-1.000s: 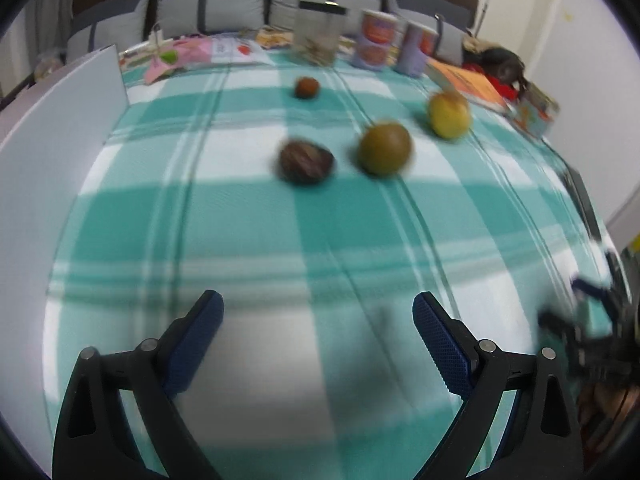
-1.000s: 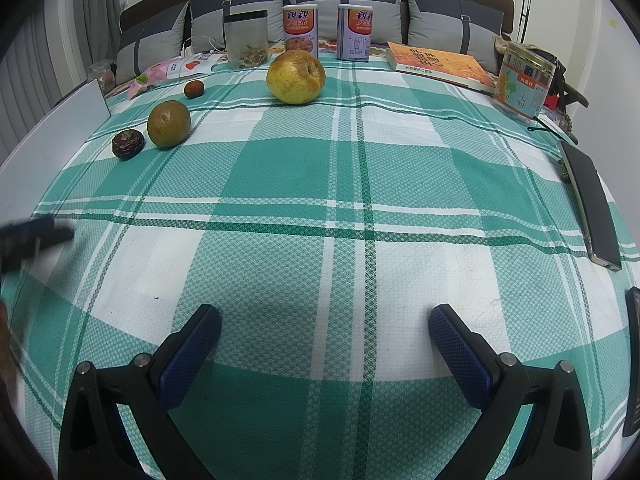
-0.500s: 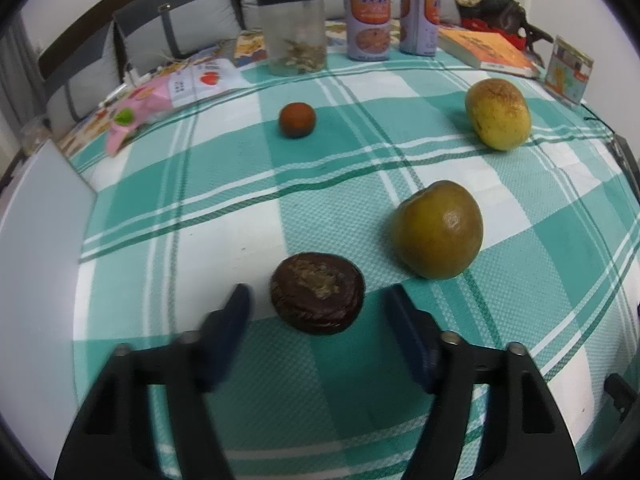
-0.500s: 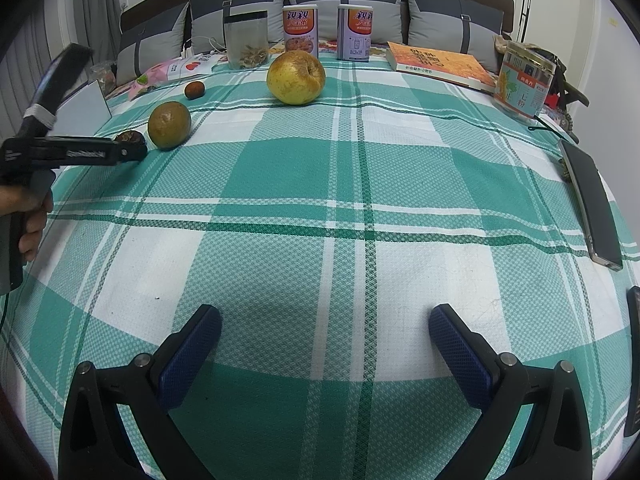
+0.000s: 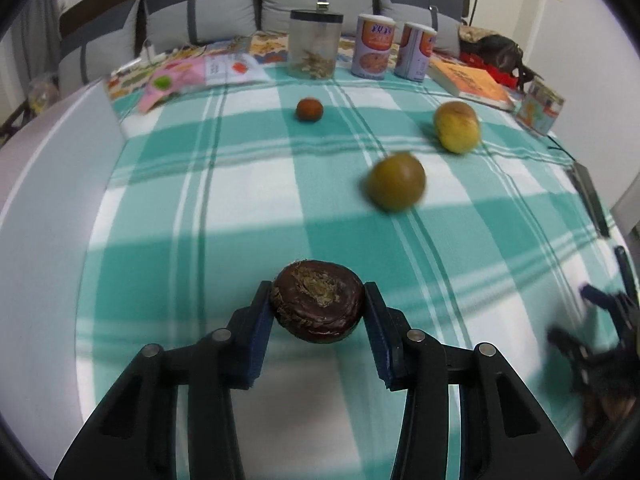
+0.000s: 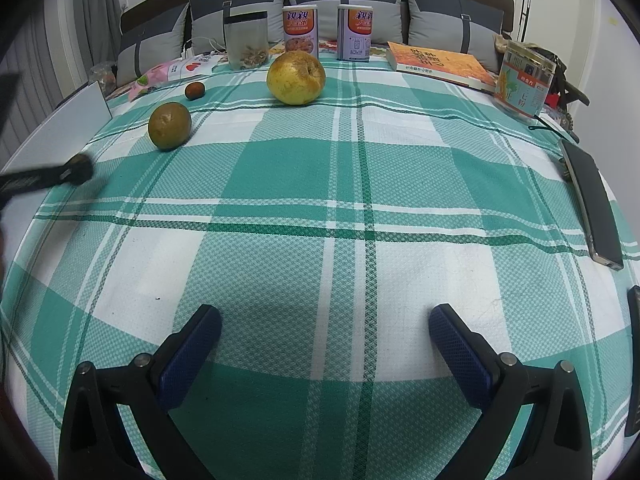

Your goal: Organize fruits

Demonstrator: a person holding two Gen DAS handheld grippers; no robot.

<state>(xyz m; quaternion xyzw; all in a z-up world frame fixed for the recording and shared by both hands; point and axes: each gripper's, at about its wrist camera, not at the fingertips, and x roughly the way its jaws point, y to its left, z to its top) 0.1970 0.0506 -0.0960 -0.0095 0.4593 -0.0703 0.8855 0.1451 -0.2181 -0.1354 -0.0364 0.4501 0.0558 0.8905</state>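
Note:
My left gripper [image 5: 318, 304] is shut on a dark brown flat fruit [image 5: 318, 304] and holds it above the green checked cloth; in the right wrist view the fruit [image 6: 80, 169] shows at the far left. A green-brown round fruit [image 5: 396, 186] [image 6: 169, 125], a yellow pear-like fruit [image 5: 457, 126] [image 6: 296, 77] and a small reddish-brown fruit [image 5: 309, 109] [image 6: 195, 90] lie on the cloth farther back. My right gripper [image 6: 325, 334] is open and empty over the near middle of the cloth.
A clear jar [image 6: 246, 40], two printed cans [image 6: 300, 30], an orange book [image 6: 438, 64] and a printed tub [image 6: 524, 80] line the back. A white board [image 6: 56, 128] stands at the left. A dark phone [image 6: 592, 204] lies at the right edge.
My left gripper closed on the dark brown fruit and pulled back with it, away from the green-brown fruit. The right gripper has not moved.

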